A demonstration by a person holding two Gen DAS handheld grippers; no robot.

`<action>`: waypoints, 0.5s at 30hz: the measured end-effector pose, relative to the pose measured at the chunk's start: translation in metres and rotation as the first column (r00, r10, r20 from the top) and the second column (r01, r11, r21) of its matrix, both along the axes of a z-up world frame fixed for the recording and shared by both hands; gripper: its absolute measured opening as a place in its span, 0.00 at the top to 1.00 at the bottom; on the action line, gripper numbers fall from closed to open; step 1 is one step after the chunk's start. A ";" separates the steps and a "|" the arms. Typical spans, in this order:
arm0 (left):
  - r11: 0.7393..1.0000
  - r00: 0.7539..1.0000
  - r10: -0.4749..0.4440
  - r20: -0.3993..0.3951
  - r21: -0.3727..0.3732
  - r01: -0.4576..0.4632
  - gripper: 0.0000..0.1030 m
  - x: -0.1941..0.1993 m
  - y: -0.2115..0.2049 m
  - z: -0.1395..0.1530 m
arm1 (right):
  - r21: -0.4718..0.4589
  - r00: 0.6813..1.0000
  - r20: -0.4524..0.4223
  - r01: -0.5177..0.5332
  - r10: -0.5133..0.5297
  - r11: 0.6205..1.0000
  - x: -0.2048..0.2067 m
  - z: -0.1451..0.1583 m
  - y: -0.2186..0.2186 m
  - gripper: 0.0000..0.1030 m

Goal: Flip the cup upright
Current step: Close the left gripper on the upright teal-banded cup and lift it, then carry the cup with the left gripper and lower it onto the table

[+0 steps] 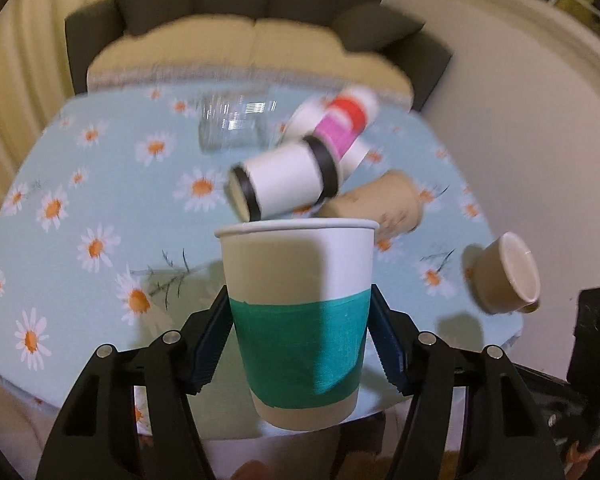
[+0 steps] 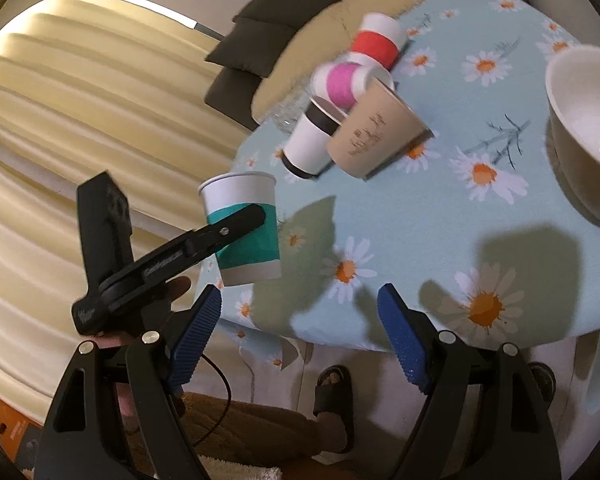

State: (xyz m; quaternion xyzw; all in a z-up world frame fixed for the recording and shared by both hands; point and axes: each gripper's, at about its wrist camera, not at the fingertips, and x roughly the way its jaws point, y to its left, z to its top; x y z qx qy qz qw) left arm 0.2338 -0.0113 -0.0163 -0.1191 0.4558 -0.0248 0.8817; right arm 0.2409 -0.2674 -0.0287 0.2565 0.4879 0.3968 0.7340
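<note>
Daisy tablecloth (image 1: 100, 184) | left tongs (image 1: 300, 336) clamp green-banded cup (image 1: 300, 312) upright | right tongs (image 2: 300, 344) apart | kraft cup (image 2: 374, 136) print illegible, perhaps script

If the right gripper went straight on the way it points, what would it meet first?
Probably the tablecloth near the table's front edge; the right gripper is open and empty, and no cup lies clearly in line. Depth is uncertain.

Left gripper (image 1: 300, 332) clamps a teal-banded paper cup (image 1: 298, 320) upright, rim up, above the daisy-print bench (image 1: 100, 200); behind it a black-banded cup (image 1: 284, 184), a tan cup (image 1: 376, 204) and a brown mug (image 1: 504, 272) lie on their sides
</note>
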 end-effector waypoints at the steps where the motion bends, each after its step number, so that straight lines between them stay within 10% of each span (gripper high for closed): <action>1: 1.000 0.999 -0.007 0.042 -0.001 0.007 0.39 -0.006 -0.001 0.005 | 0.004 1.000 0.012 -0.004 0.004 1.000 -0.001 0.002 0.000 0.23; 8: 0.999 0.957 -0.031 0.290 0.027 0.024 0.39 -0.045 -0.009 0.026 | 0.003 0.993 0.111 -0.036 0.036 0.999 -0.010 0.018 0.006 0.22; 15: 0.997 0.851 -0.017 0.524 0.070 -0.023 0.39 -0.081 -0.017 0.014 | 0.026 0.987 0.159 -0.022 0.017 0.999 -0.014 0.024 0.003 0.23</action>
